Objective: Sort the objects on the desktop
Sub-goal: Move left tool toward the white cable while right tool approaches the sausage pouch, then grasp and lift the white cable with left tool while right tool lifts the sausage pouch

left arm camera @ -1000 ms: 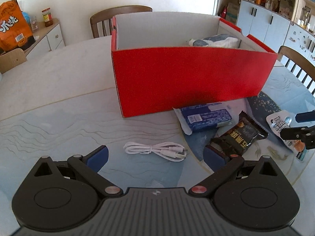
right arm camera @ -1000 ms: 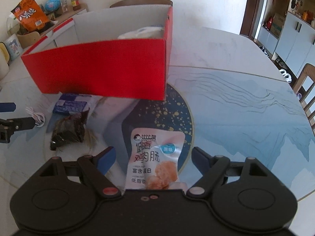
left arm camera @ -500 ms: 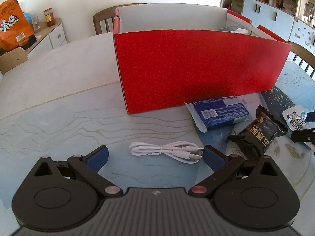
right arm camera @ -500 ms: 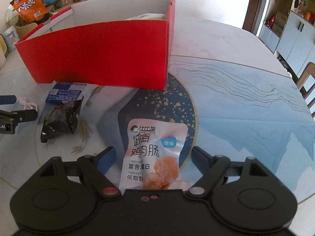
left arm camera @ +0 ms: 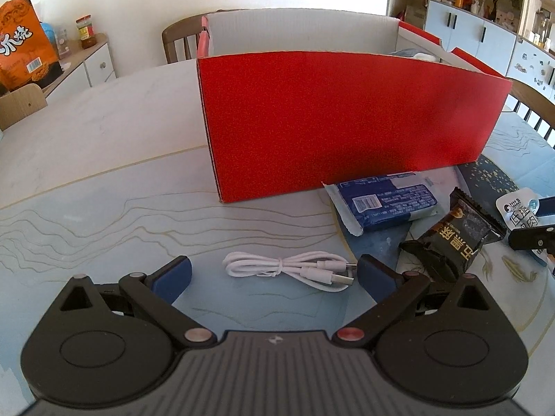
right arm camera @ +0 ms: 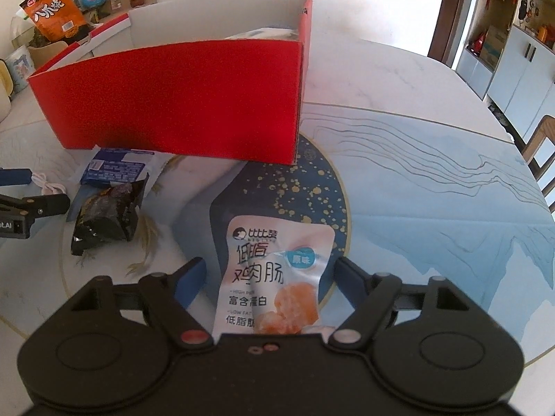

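Pick-up step judged in hand — left gripper (left arm camera: 274,272) is held jaws apart astride the coiled white USB cable (left arm camera: 288,269) on the table, right gripper (right arm camera: 269,274) jaws apart astride the pink-white sausage pouch (right arm camera: 274,277) — closing, then lifting into the red cardboard box (left arm camera: 347,121) is called for.

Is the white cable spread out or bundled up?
Bundled. The white cable lies on the table folded into a short loop, pinched at its middle, plug end pointing right.

Bg: orange snack bag (left arm camera: 20,55) + red-lid jar (left arm camera: 85,31) on white sideboard (left arm camera: 86,66), wooden chair (left arm camera: 178,40) behind worktop (left arm camera: 86,145), grey cabinets (left arm camera: 478,38) far right.
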`<state>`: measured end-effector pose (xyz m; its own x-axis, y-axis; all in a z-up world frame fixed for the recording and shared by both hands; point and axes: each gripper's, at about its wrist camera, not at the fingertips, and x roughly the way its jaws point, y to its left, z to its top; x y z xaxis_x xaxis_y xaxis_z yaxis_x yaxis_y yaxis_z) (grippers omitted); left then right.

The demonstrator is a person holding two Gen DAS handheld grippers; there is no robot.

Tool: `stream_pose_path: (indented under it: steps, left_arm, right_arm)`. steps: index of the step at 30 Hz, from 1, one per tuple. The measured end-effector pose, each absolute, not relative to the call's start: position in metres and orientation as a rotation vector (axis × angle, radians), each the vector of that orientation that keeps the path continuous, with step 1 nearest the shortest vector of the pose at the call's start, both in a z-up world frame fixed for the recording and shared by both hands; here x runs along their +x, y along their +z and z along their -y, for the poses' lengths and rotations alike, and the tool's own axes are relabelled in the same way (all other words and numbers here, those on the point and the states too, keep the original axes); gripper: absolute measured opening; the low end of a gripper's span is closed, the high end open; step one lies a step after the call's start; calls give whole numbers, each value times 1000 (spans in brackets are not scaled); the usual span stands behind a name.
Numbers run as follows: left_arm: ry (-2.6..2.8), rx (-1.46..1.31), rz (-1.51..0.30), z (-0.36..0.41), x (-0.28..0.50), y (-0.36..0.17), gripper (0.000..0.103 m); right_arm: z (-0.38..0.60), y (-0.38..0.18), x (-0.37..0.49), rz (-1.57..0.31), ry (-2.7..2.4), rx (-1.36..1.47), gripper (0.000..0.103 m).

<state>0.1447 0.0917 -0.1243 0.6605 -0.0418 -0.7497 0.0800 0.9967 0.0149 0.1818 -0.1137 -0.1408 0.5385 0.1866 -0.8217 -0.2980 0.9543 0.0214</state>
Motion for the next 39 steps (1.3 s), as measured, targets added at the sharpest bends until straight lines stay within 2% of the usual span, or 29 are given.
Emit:
stream_pose_path:
  steps: [4, 9, 14, 17, 19, 20, 39]
  left_arm:
    - [-79, 58, -844, -91, 143, -124, 101]
    - [-95, 66, -837, -89, 142, -122, 94]
    - [-121, 82, -829, -83, 140, -119, 80]
    - [-114, 98, -827, -79, 139, -117, 78]
    - [-107, 106, -825, -77, 139, -117, 78]
    - [-106, 106, -826, -76, 139, -117, 78]
    - [-82, 47, -826, -79, 126, -103, 77]
  right_arm:
    - [114, -139, 182, -953, 297, -129, 61]
    - [114, -138, 182, -951, 296, -126, 60]
    - [115, -138, 182, -952, 299, -124, 58]
    - [115, -138, 182, -953, 307, -126, 58]
    - [115, -136, 181, -939, 308, -120, 48]
    - [117, -136, 182, -945, 313, -102, 47]
    - [118, -132, 181, -938, 331, -67, 44]
